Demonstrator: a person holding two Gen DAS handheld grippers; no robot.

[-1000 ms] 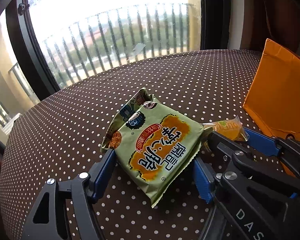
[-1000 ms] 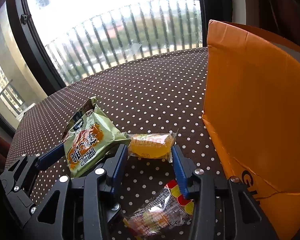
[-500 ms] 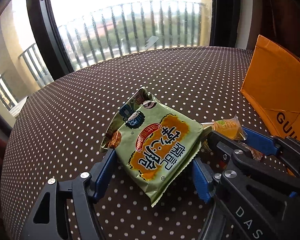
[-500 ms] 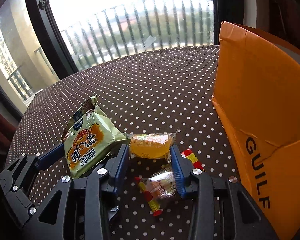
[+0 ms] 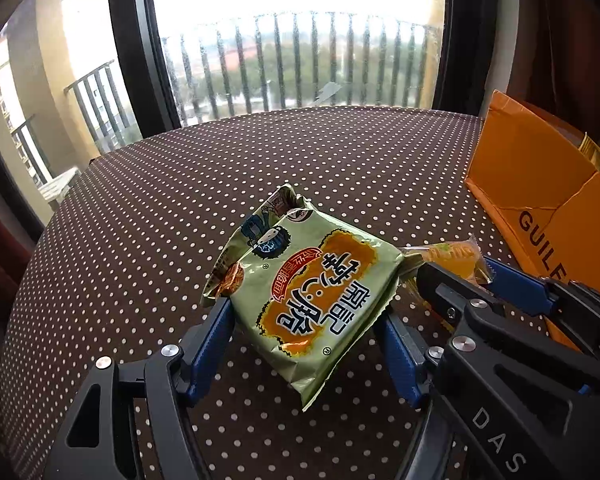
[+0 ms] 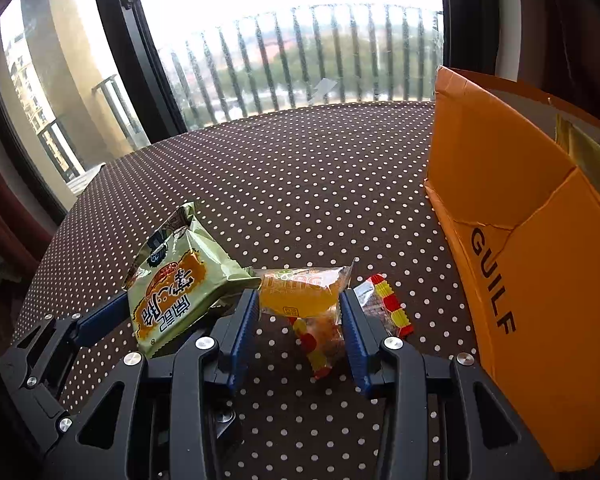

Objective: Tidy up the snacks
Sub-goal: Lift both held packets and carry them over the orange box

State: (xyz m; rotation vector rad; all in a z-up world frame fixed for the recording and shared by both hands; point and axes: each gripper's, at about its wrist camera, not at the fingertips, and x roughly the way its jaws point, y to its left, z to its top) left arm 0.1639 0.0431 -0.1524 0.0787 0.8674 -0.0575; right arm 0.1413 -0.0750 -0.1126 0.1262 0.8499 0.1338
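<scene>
My left gripper [image 5: 304,312] is shut on a green snack packet [image 5: 312,280], which hangs tilted above the dotted tablecloth. Beside it on the right, my right gripper [image 6: 299,300] is shut on a small yellow jelly packet [image 6: 300,292], also off the table. In the right wrist view the green packet [image 6: 176,284] sits left of the jelly packet, their edges close together. A clear sweet packet with red and yellow ends [image 6: 388,304] lies on the cloth under the right gripper's right finger.
An open orange cardboard box [image 6: 500,168] marked GUILF stands at the right, seen in the left wrist view as the box [image 5: 540,184], with a gold packet [image 6: 592,152] inside. The round table [image 5: 340,160] has a brown white-dotted cloth. A large window stands behind.
Both grippers have shifted across the table and risen slightly, each still holding its packet. The clear sweet packet has come out from under the right gripper, and the box's open top now shows.
</scene>
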